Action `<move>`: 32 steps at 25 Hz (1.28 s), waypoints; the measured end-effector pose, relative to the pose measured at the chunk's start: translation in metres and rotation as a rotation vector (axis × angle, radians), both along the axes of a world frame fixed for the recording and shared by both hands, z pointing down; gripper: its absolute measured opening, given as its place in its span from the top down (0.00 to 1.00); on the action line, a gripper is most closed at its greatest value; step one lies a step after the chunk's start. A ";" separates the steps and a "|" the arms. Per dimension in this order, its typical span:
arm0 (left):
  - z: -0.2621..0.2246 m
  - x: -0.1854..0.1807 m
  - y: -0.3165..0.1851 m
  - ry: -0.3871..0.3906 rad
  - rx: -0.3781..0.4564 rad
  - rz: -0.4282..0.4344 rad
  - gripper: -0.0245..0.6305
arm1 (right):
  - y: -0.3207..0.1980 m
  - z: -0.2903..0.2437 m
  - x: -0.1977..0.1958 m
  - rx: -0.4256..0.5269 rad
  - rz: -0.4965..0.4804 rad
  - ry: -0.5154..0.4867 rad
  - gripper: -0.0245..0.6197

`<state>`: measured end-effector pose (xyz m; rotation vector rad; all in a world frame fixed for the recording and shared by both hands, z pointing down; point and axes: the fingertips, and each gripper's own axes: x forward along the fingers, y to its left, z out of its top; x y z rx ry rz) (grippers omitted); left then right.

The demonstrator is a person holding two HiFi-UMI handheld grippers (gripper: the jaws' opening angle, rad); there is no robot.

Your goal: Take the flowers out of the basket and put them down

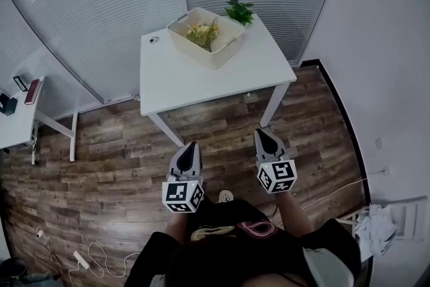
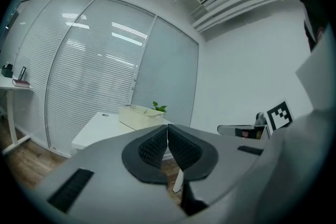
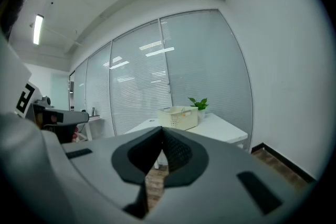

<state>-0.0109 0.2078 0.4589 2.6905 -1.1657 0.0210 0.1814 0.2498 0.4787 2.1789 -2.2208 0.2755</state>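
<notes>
Closed and empty, the left claw and right claw hang well short of the far desk, where the flowers sit in the basket, so the whole task is left to do.

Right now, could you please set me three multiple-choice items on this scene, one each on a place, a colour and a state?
1. Where does the basket stand?
A: on the floor. B: on the table, by the plant. C: on a chair.
2. What colour is the basket?
A: cream. B: blue. C: black.
3. How are the left tool and right tool?
A: both open. B: both shut, empty. C: one grips the plant.

Answers:
1. B, it sits at the table's far end next to the plant.
2. A, its walls are cream.
3. B, each tool's pads meet with nothing between, and the flowers lie in the basket.
</notes>
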 end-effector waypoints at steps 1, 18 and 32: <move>-0.001 0.002 -0.001 0.001 0.002 0.003 0.93 | -0.001 0.000 0.001 0.000 0.001 -0.004 0.95; 0.017 0.009 -0.087 0.028 -0.018 0.025 0.93 | -0.076 0.011 0.000 -0.026 0.018 0.013 0.95; 0.008 0.014 -0.252 0.037 -0.024 0.071 0.93 | -0.223 0.000 0.012 -0.045 0.088 0.043 0.95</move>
